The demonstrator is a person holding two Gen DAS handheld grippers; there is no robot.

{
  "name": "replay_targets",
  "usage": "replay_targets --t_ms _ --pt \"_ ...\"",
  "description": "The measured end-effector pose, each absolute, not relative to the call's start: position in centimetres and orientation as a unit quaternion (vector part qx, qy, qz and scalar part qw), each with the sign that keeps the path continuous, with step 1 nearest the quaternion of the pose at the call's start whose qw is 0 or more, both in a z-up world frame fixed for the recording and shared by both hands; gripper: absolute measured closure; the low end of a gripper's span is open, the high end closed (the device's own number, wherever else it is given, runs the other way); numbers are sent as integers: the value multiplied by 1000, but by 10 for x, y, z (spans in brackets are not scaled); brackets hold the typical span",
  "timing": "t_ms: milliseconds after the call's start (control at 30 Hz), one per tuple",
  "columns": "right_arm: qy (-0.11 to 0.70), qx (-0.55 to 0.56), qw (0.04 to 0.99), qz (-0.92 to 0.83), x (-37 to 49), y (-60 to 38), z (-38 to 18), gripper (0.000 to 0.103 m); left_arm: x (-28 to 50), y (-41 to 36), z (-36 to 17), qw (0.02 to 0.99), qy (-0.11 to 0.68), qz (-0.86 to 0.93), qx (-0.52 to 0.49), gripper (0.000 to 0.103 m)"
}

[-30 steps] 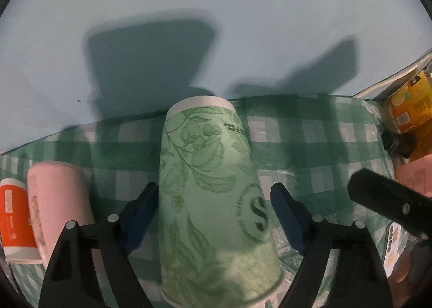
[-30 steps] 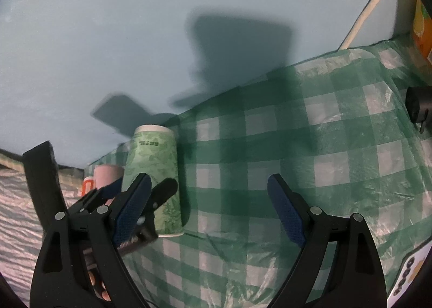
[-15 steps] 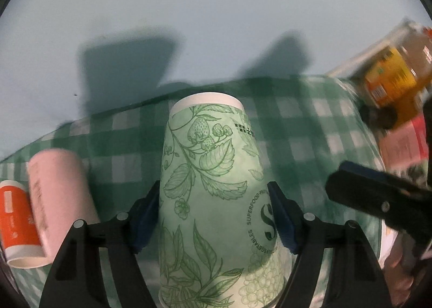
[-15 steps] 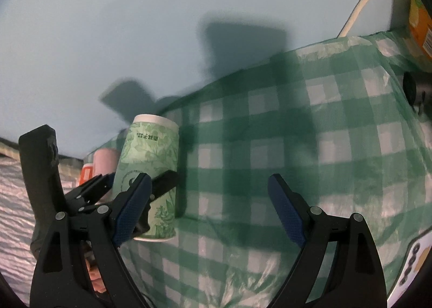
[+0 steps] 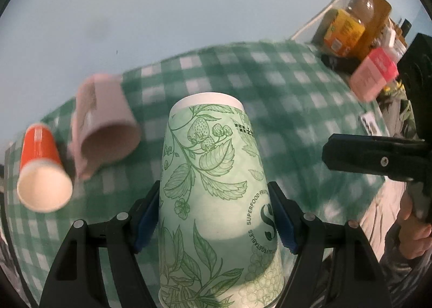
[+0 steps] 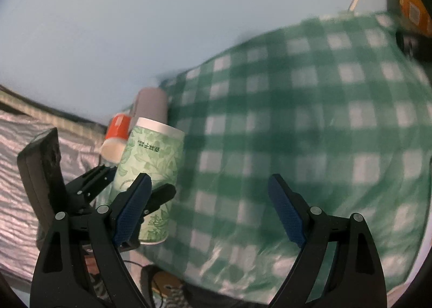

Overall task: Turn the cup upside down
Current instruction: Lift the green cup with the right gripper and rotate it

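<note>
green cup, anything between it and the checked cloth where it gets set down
Nothing visible blocks it. The green cup sits clamped in the left hand-held gripper, above open green checked tablecloth. The pink cup and orange cup lie off to its left, and the right hand-held gripper is open and empty.

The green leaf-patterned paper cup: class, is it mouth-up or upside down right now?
Upside down. The green leaf-patterned paper cup shows its narrow closed base on top and its wide rim at the bottom, clamped in the left gripper.
</note>
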State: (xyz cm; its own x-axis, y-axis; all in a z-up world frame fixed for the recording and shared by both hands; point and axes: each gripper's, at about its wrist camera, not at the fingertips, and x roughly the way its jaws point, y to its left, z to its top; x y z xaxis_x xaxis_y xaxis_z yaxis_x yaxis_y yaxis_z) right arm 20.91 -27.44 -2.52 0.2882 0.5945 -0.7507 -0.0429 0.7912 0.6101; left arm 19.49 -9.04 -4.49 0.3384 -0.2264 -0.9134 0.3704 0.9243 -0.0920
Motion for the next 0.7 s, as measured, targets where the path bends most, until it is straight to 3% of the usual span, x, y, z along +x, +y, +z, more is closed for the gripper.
replay_targets --t_ms 433,700 --pt "590 224 741 231 174 -224 -56 15 174 -74 -83 793 580 -175 61 26" --pt "592 229 740 225 176 -223 -60 15 176 -70 -75 793 582 -169 66 21"
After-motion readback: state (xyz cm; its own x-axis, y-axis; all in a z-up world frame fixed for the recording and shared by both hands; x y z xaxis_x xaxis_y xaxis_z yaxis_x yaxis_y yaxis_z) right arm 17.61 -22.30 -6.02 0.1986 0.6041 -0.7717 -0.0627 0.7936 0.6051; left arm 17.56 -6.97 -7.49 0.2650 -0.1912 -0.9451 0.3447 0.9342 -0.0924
